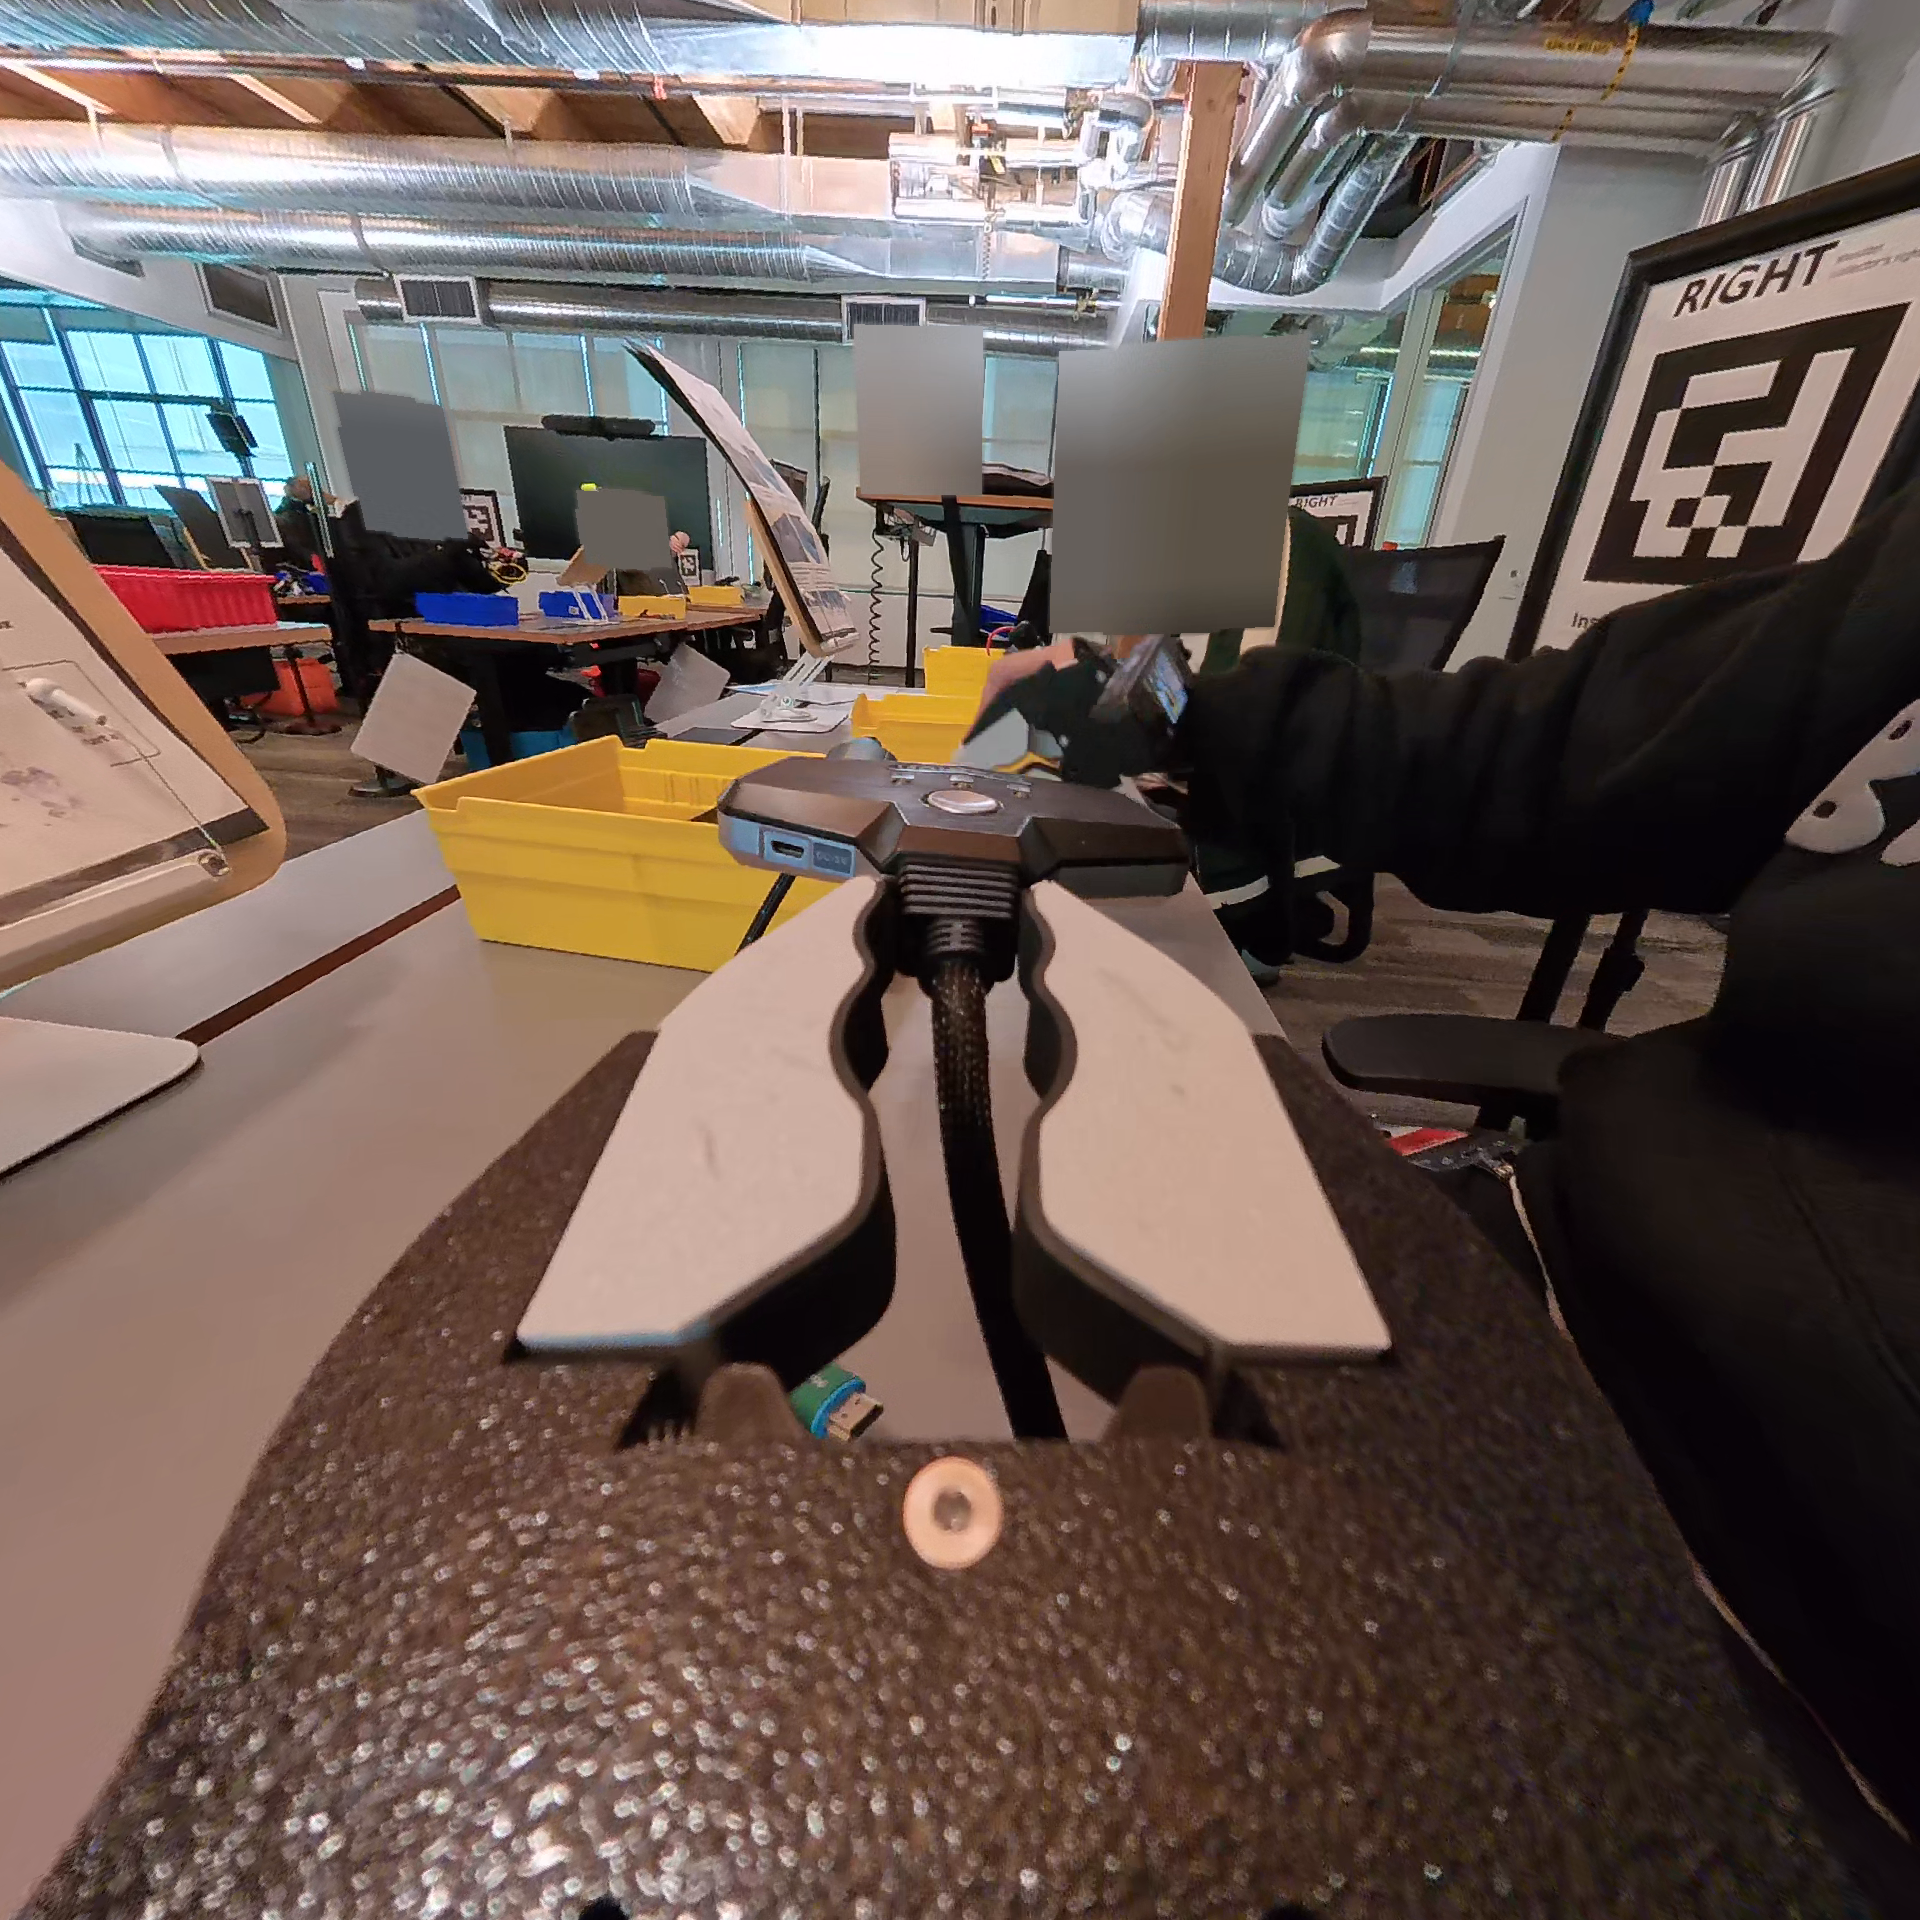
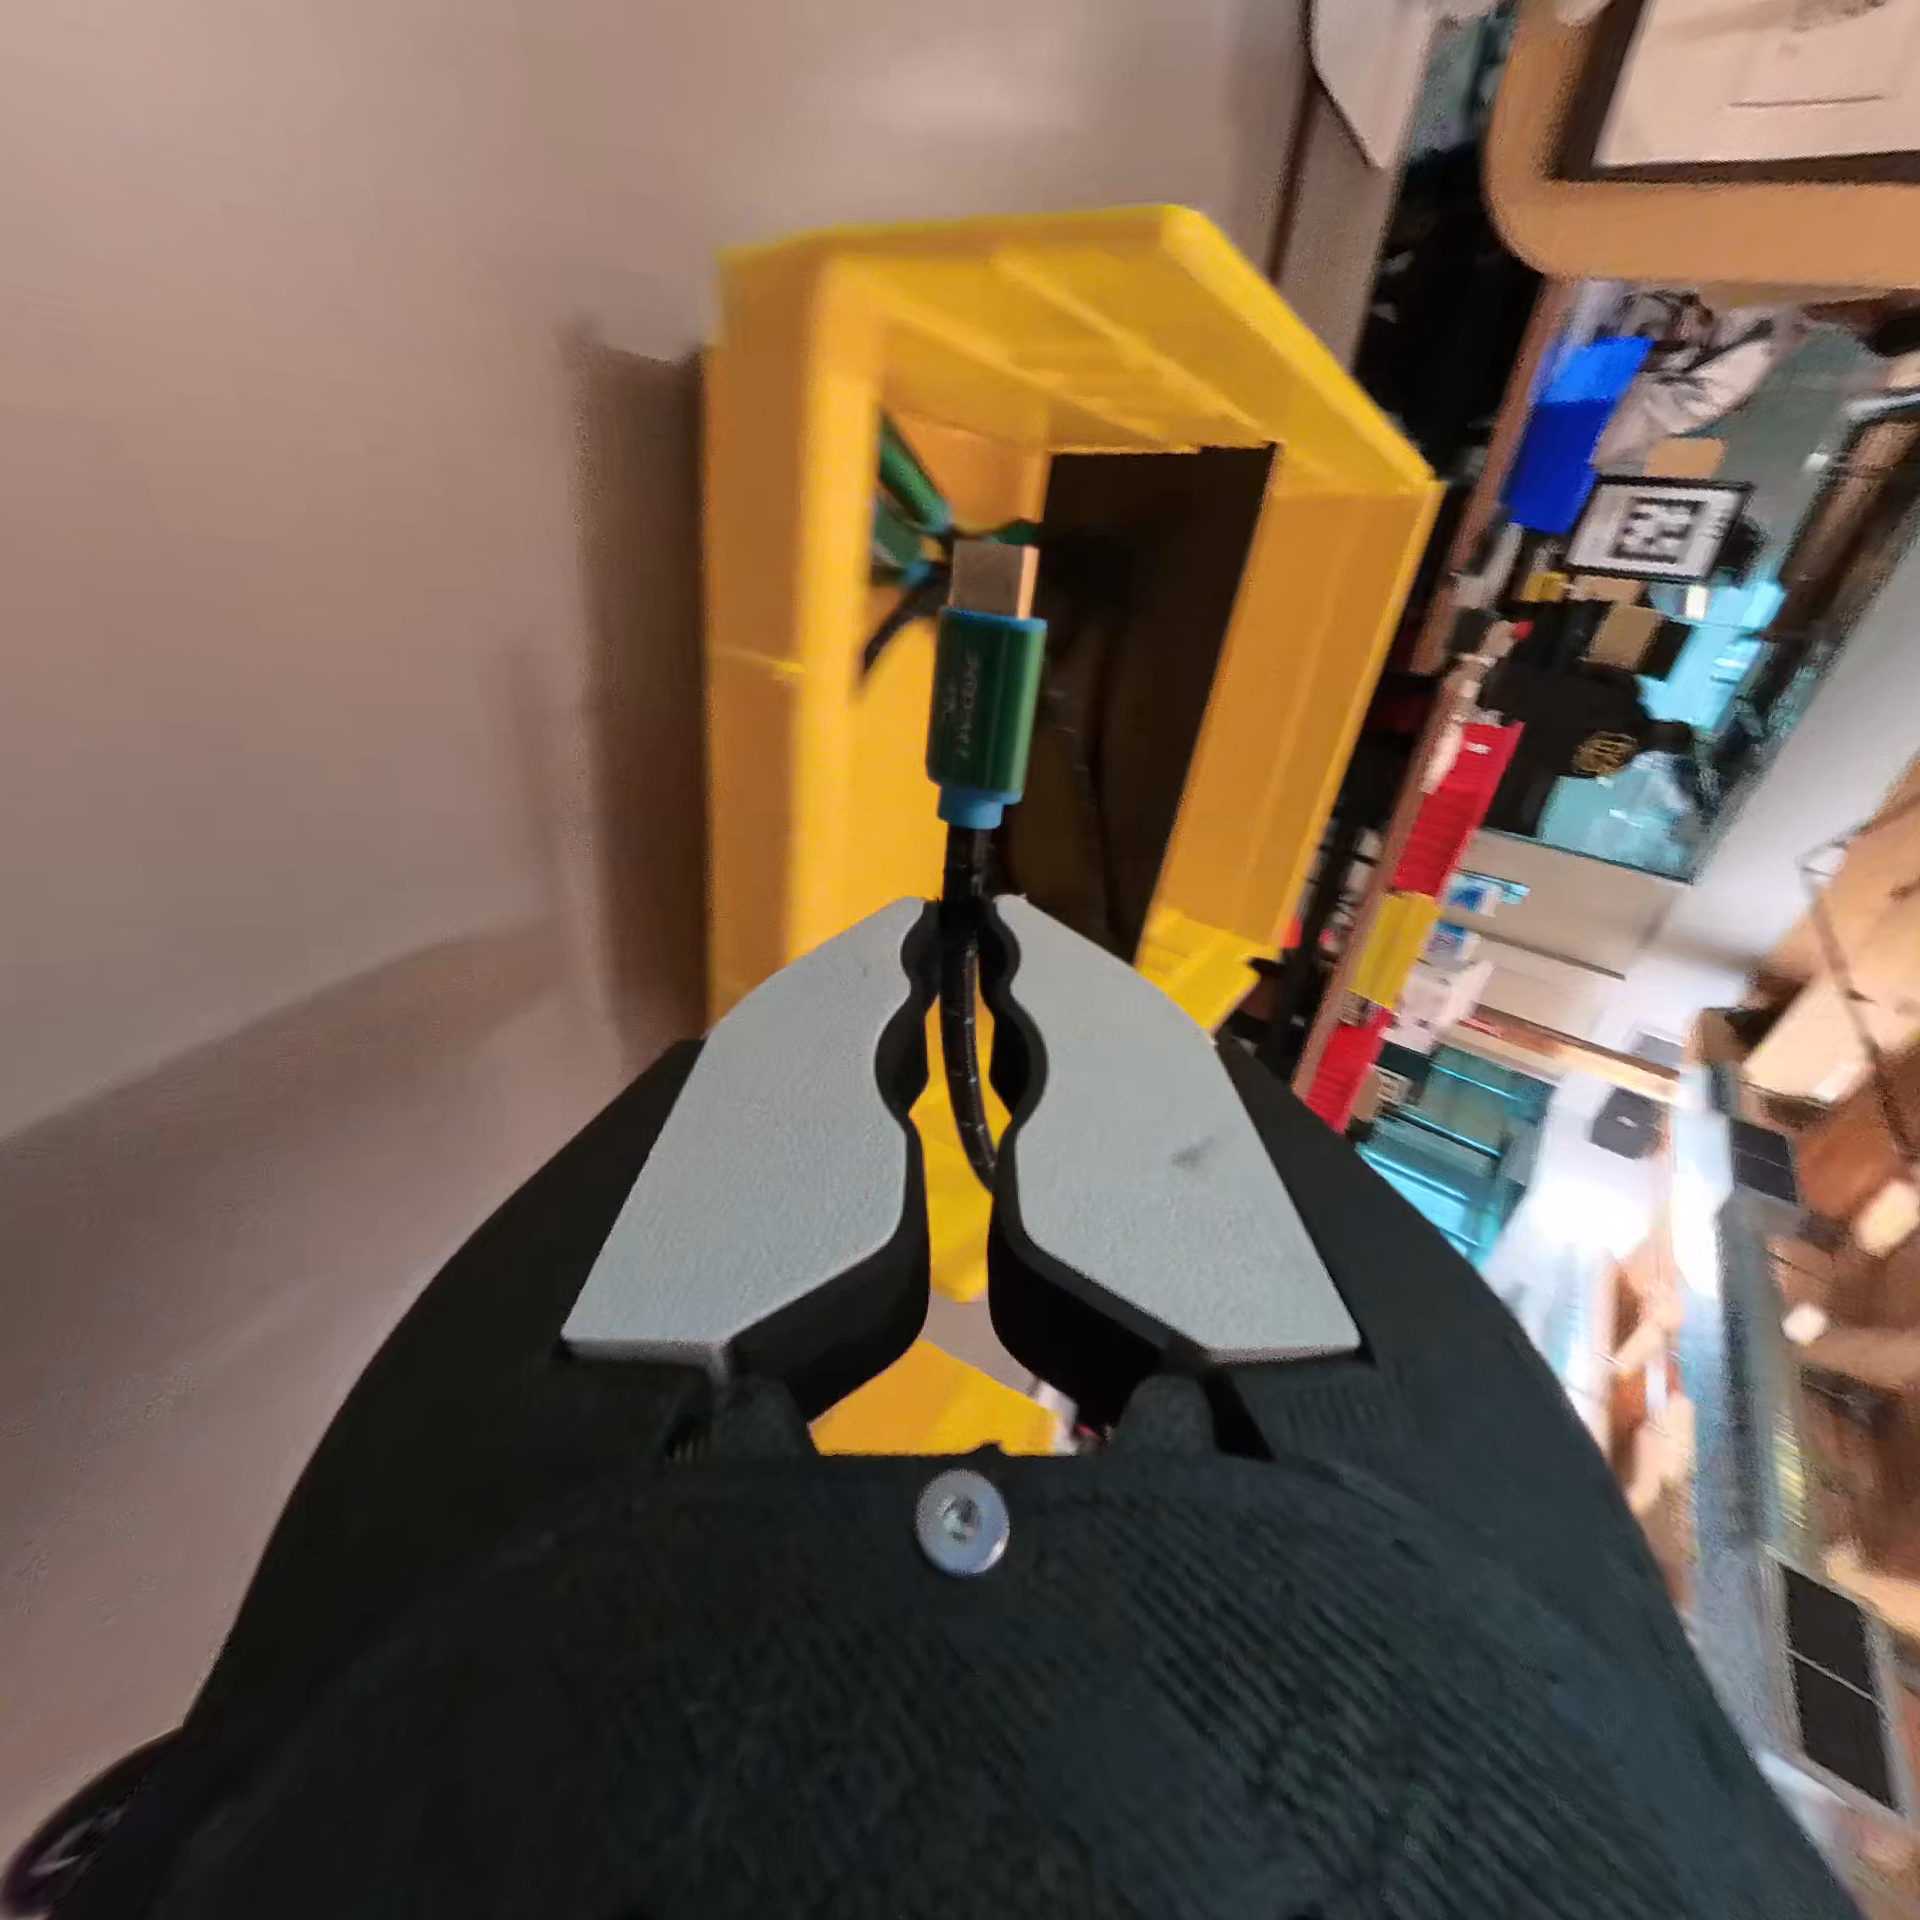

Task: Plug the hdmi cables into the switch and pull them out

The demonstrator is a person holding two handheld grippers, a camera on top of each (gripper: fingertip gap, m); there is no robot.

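The black HDMI switch point(image 1: 951, 821) is held up above the grey table point(image 1: 312, 1091). My left gripper point(image 1: 956, 904) is shut on the ribbed collar of its thick black braided cable point(image 1: 966, 1091), just behind the switch body. A loose green HDMI plug point(image 1: 844, 1413) lies on the table under the fingers. My right gripper point(image 2: 961, 916) is shut on the thin braided cable just behind a green and blue HDMI plug point(image 2: 982, 696), whose metal tip points away toward the yellow bin point(image 2: 1299, 623). The right gripper also shows in the left wrist view point(image 1: 1023, 732), behind the switch.
A yellow bin point(image 1: 582, 862) stands on the table behind the switch, with more green cables inside point(image 2: 904, 509). A framed board on a stand point(image 1: 104, 779) is at the left. A person's black sleeve point(image 1: 1558, 758) and a black chair point(image 1: 1455, 1060) are at the right.
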